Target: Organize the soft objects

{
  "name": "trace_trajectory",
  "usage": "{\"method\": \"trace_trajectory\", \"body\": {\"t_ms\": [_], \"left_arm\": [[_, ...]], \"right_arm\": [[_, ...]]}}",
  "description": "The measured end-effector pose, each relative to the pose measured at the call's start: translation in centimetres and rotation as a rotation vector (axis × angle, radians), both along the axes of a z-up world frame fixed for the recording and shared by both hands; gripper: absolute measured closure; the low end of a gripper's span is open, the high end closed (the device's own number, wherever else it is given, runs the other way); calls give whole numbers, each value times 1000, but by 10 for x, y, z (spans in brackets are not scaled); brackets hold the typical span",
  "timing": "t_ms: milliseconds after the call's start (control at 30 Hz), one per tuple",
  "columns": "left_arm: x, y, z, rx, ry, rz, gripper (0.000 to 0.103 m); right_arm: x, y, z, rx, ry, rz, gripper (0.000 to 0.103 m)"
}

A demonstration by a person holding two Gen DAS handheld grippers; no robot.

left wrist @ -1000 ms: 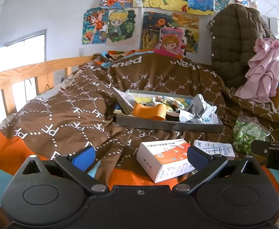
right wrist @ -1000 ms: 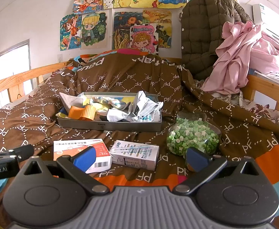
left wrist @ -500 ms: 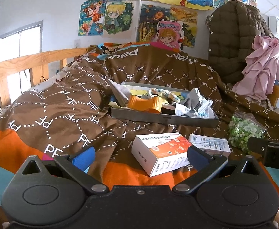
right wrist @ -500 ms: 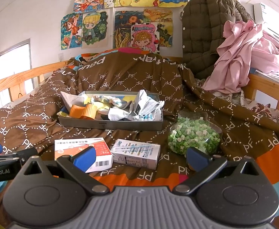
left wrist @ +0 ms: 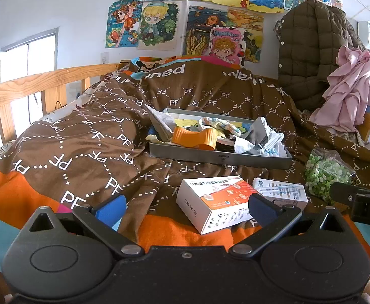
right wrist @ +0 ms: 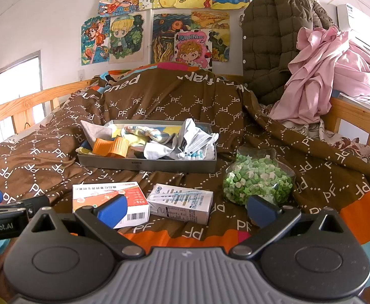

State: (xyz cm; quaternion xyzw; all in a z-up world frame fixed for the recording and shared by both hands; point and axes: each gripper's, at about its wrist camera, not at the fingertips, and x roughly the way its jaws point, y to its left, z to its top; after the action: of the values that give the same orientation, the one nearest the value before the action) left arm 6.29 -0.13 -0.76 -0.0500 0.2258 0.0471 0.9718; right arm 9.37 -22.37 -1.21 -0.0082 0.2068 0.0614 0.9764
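Observation:
A grey tray (left wrist: 220, 157) (right wrist: 147, 164) sits on the brown quilt, filled with soft items: an orange piece (left wrist: 193, 138) (right wrist: 111, 147), a striped sock (right wrist: 144, 132) and crumpled white-grey cloth (left wrist: 263, 139) (right wrist: 195, 139). In front lie an orange-white box (left wrist: 218, 202) (right wrist: 109, 197), a white-blue box (left wrist: 281, 192) (right wrist: 182, 202) and a bag of green pieces (left wrist: 326, 174) (right wrist: 258, 177). My left gripper (left wrist: 185, 207) is open and empty, near the orange-white box. My right gripper (right wrist: 187, 209) is open and empty above the white-blue box.
The brown quilt (left wrist: 83, 147) covers a bed with wooden rails (left wrist: 33, 88) (right wrist: 352, 111). A padded olive jacket (right wrist: 273, 50) and pink cloth (right wrist: 324, 71) hang at the back right. Drawings cover the wall.
Both grippers have shifted slightly; the left view has swung a little left and closer to the boxes. Both stay open and empty. Nothing on the bed has moved.

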Motion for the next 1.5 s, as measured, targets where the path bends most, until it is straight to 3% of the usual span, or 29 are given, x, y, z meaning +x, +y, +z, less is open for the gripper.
{"method": "trace_trajectory", "body": {"t_ms": [1500], "left_arm": [[0,-1,0,2,1,-1,1]], "right_arm": [[-1,2,0,-2,4,1,0]]}}
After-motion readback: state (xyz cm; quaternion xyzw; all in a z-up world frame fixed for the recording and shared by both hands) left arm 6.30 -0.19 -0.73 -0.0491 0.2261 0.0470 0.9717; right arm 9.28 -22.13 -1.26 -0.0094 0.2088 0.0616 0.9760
